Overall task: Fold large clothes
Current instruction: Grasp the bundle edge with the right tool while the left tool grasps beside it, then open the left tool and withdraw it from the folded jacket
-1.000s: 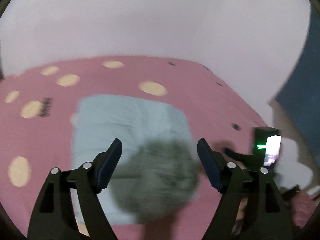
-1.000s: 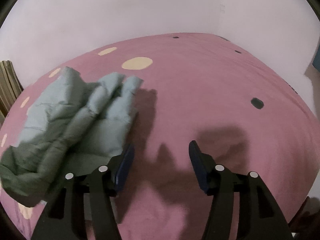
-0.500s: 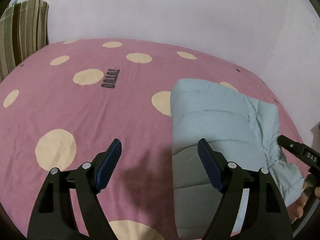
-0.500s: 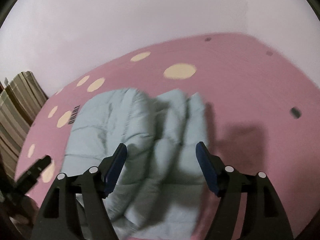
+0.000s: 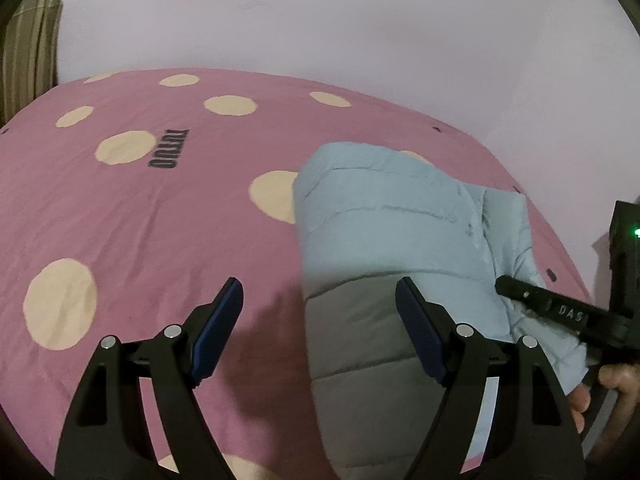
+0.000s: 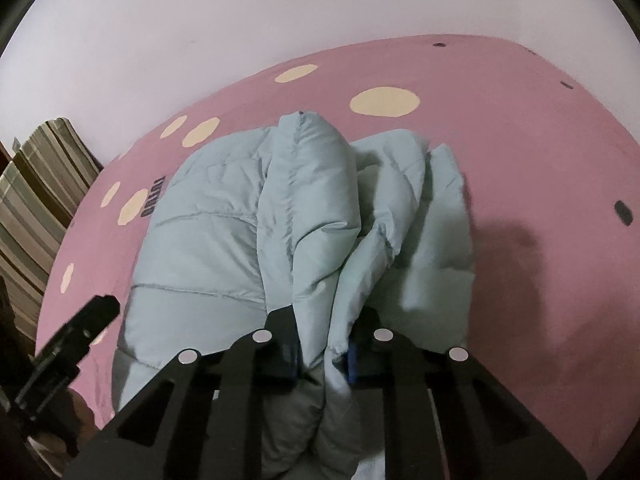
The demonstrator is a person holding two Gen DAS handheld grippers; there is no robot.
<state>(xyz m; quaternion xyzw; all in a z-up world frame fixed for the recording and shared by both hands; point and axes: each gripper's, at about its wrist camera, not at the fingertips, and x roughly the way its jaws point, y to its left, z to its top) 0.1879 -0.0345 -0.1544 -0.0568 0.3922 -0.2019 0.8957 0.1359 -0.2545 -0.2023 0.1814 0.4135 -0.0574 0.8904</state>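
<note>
A pale blue padded jacket [image 5: 384, 220] lies bunched on the pink spotted bed cover [image 5: 140, 208]. My left gripper [image 5: 318, 308] hangs open above the jacket's left edge, its right finger over the fabric and its left finger over bare cover, nothing between the pads. In the right wrist view the jacket [image 6: 248, 216] rises in thick folds. My right gripper [image 6: 322, 354] is closing on a fold at the jacket's near edge, and both blue pads press on the cloth. The right gripper [image 5: 560, 312] also shows at the left view's right edge, on the jacket's side.
A striped cushion [image 6: 36, 200] stands at the bed's left end by the white wall [image 5: 320, 20]. A person's hand [image 5: 612, 388] holds the right gripper's handle. The left gripper [image 6: 68, 344] appears at the lower left of the right view. Bare bed cover [image 6: 540, 160] spreads right of the jacket.
My right gripper moved over the jacket and its jaws closed on a fold. My left gripper swung from over the jacket to its left edge and sank lower.
</note>
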